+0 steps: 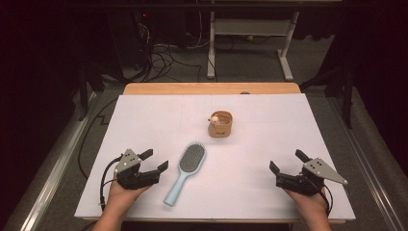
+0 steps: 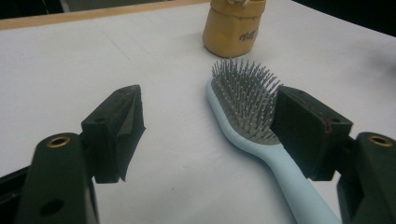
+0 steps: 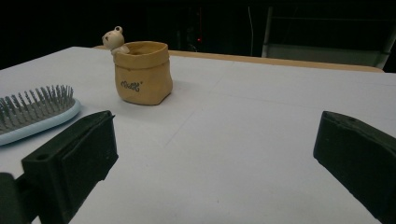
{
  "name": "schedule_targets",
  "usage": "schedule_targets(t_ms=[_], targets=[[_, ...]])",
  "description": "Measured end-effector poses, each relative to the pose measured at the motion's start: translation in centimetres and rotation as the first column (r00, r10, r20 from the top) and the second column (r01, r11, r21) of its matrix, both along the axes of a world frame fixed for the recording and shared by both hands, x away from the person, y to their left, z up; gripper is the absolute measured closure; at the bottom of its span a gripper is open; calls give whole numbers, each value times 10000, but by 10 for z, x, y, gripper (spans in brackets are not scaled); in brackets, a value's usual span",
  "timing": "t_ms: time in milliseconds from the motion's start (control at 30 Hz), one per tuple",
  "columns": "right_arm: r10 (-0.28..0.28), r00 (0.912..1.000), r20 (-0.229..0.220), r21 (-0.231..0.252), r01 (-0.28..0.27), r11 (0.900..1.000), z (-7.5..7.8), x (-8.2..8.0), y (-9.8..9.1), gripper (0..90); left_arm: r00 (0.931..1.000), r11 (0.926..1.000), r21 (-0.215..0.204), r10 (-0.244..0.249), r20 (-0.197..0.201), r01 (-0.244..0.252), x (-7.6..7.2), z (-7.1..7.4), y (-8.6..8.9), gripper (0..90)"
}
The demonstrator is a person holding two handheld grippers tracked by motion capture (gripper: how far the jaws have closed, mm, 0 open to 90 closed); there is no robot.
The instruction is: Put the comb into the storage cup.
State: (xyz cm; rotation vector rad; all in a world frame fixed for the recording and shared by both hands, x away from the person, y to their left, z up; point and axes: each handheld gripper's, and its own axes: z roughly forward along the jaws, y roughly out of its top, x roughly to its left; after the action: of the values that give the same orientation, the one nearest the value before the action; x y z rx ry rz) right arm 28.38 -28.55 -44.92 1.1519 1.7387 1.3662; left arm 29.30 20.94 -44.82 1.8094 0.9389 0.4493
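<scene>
Left tongs (image 1: 156, 160) wide, lower left, beside pale-blue hairbrush (image 1: 185, 173): light, rigid, smooth; grip mid-handle, lower centre. Right tongs (image 1: 287, 162) wide, empty.

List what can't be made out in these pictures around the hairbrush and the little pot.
- Hairbrush: in the left gripper view its handle end is cut off by the bottom edge, and the left gripper jaw hides part of the bristle pad.
- Hairbrush, right gripper view: everything but part of the head is cut off by the left edge.
- Pot: its lettering is too small to read; its inside is hidden by its wall.
</scene>
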Motion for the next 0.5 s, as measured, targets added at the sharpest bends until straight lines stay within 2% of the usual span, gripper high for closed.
schedule_targets(t_ms=[133, 200, 500], targets=[[-8, 10000, -13, 6, 8, 10000, 0, 0, 0, 2, 9999, 9998, 113, 136, 70, -137, 1, 3, 0, 227], [-15, 10000, -14, 7, 15, 10000, 0, 0, 0, 2, 10000, 9999, 159, 20, 67, -21, 1, 4, 0, 208], [-26, 10000, 15, -3, 26, 10000, 1, -1, -1, 2, 10000, 9985, 549, -4, -72, 8, 3, 3, -6, 68]])
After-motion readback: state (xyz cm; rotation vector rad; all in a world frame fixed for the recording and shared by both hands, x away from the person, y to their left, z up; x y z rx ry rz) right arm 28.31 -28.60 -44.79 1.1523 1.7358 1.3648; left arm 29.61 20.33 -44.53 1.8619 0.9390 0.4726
